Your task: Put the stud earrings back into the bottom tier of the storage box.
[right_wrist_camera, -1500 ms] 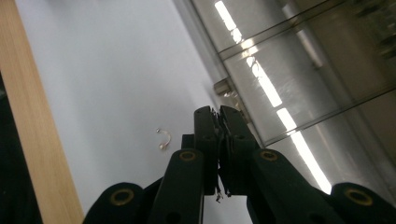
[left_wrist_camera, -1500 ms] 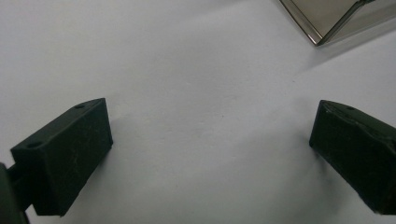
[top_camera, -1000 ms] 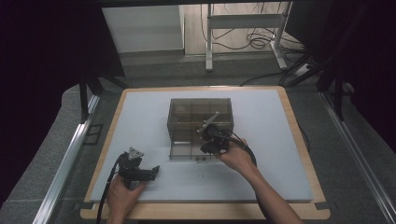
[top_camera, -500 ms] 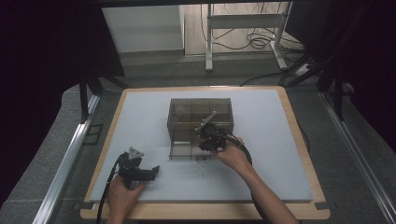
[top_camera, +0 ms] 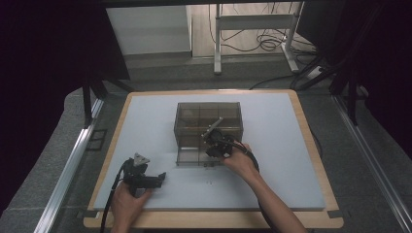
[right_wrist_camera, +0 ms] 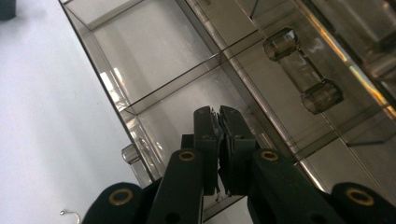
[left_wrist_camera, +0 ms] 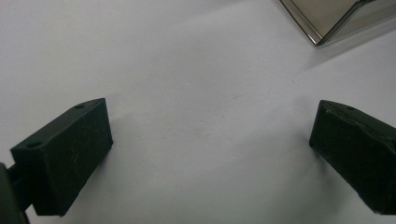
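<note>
A: While the left gripper [left_wrist_camera: 210, 154] idles on the mat [top_camera: 291, 170] near-left of the box [top_camera: 209, 104], jaws wide apart and empty, the right gripper [right_wrist_camera: 219, 121] hangs over the box's front compartment [right_wrist_camera: 175, 116], jaws pressed together.
B: Holding anything?
A: Can't tell. A small hook [right_wrist_camera: 70, 214] lies just in front of the box.
B: Risk: the tips clip a divider and the box skids. Nothing's bracing it.

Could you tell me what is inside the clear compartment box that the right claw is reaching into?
The clear compartment box shows bare dividers; the cells in sight hold nothing. The right claw, jaws together, covers part of the near cell, and whether it pinches something there cannot be told.
</note>
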Tool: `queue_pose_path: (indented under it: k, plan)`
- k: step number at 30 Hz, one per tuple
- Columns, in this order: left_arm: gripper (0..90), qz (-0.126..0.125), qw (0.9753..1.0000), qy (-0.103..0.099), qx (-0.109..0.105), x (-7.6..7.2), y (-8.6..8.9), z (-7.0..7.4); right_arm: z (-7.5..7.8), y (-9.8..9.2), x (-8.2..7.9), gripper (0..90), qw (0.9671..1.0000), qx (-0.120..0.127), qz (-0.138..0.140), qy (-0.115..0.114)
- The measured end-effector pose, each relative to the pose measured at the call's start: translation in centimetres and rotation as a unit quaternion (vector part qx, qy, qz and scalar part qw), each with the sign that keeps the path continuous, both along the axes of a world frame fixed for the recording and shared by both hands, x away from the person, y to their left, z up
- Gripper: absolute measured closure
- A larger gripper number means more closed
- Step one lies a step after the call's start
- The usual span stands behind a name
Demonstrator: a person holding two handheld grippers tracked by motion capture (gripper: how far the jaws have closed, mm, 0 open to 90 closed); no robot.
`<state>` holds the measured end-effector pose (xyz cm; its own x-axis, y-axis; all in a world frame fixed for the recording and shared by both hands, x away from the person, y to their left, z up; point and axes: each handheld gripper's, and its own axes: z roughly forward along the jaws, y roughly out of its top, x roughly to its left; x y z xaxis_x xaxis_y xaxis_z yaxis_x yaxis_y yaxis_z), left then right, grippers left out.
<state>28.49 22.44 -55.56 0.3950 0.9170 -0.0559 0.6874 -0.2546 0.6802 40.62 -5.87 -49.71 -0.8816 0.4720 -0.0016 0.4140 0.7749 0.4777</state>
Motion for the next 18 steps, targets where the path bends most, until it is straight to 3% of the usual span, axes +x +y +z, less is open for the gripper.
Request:
queue_pose_path:
  k: [11,18]
  plan:
    - [0.0,0.000,1.0000,0.000,0.000,0.00,0.00,0.01,-0.80,0.25,0.24,83.8,1.0000,-0.004,0.001,0.003]
    - [0.0,0.000,1.0000,0.001,0.000,0.00,0.00,0.01,-0.45,0.27,0.21,78.7,1.0000,0.001,0.000,-0.003]
